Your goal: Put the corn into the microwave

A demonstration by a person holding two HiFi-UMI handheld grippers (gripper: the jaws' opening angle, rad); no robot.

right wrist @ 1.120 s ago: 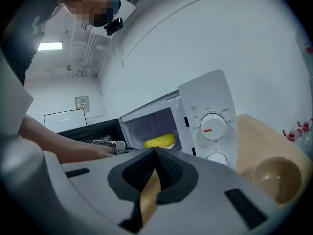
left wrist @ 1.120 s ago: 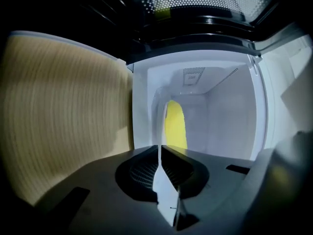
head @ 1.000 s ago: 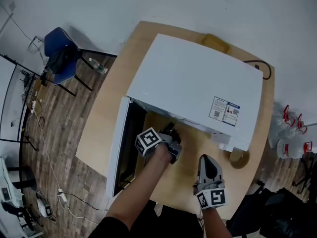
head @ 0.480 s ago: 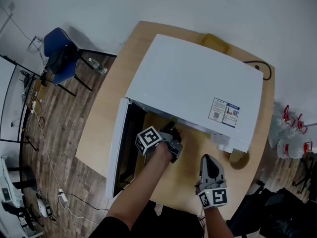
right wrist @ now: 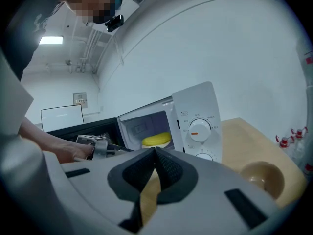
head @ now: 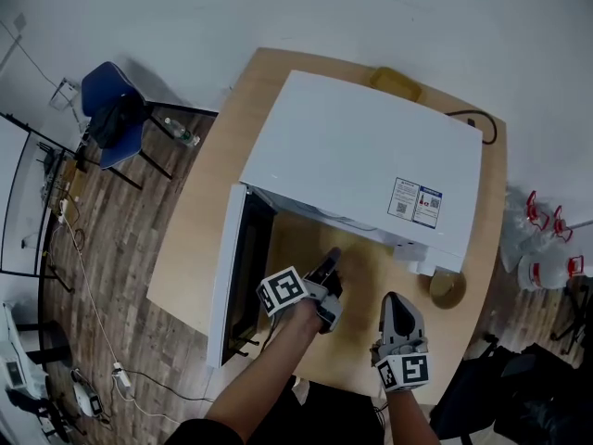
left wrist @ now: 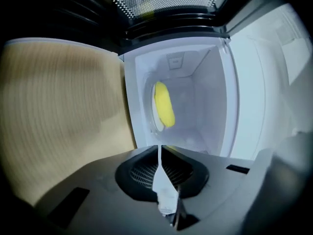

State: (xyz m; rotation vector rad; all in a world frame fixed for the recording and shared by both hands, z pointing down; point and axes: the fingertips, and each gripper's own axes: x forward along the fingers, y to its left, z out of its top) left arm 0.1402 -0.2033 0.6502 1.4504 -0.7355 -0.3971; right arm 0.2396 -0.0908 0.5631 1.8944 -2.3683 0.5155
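Observation:
The yellow corn (left wrist: 164, 104) lies on the turntable inside the white microwave (head: 361, 165), and it also shows through the opening in the right gripper view (right wrist: 156, 140). The microwave's door (head: 236, 276) stands swung wide to the left. My left gripper (head: 331, 258) is shut with nothing between its jaws, just outside the opening, and its tips (left wrist: 160, 148) point at the corn from a short way off. My right gripper (head: 396, 299) hangs over the table in front of the control panel (right wrist: 198, 129), shut and holding nothing.
The microwave sits on a round wooden table (head: 199, 211). A small brown bowl (head: 447, 288) stands at the microwave's right front corner. A yellow object (head: 396, 80) and a black cable (head: 482, 123) lie behind it. A blue chair (head: 111, 109) stands on the floor at the left.
My left gripper has drawn back out of the microwave's opening toward the table's near edge, without the corn. The right gripper has stayed put.

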